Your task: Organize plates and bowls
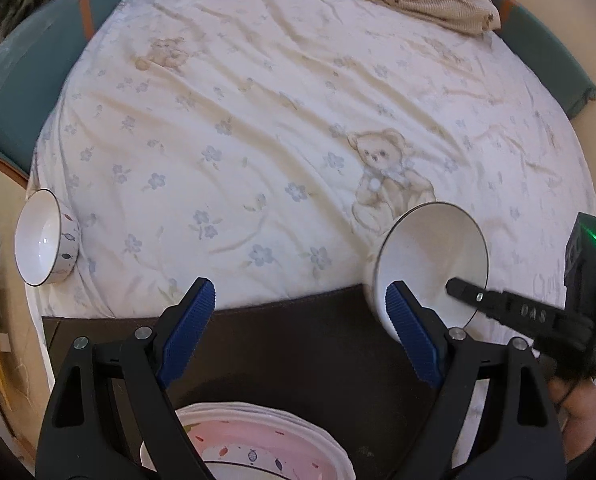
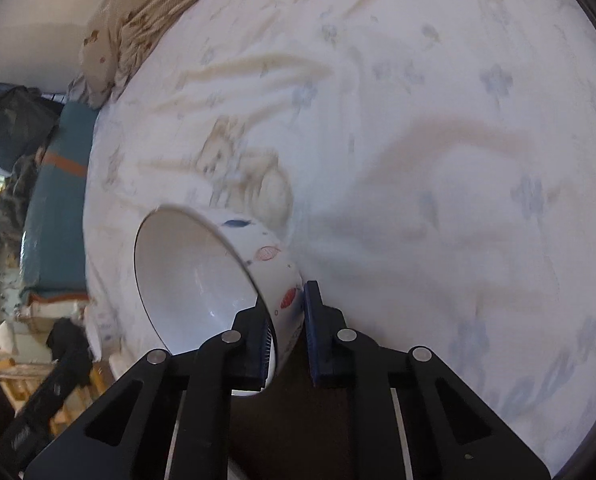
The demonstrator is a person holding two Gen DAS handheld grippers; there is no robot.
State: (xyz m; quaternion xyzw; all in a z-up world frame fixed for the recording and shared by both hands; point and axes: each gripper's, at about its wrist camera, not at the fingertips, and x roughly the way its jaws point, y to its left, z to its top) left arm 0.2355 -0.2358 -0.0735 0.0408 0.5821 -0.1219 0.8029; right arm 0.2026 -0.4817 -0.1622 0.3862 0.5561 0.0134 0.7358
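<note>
item: held bowl (image 2: 201,280). white, dark rim line, small painted fish on the outer wall. carried tipped on its side, mouth facing the person's left, clear of the bed sheet (image 1: 257,120). in the left wrist view it hangs at the right, above the far edge of the dark mat (image 1: 298,344).

item: right gripper (image 2: 285,344). narrow, clamped across the bowl's wall near the rim: one finger inside the bowl, one blue pad against the painted outside.

item: left gripper (image 1: 302,320). wide apart, nothing between its blue pads (image 1: 189,332), touching nothing. it hovers over the dark mat.

item: plate stack (image 1: 265,444). pink-rimmed plates with a fish-patterned dish on top, directly below the left gripper, at the near edge of the mat. partly hidden by the gripper's body.

item: second bowl (image 1: 47,236). same pattern, resting on the bed's left edge, mouth tilted leftward, well apart from both grippers; the left gripper is the nearer.

relation governing the next move (judgement): the stack lies down and to the left of the held bowl, so the right gripper likely has to travel leftward and roll the bowl mouth-up before setting it down; the left gripper currently sits over that spot.
</note>
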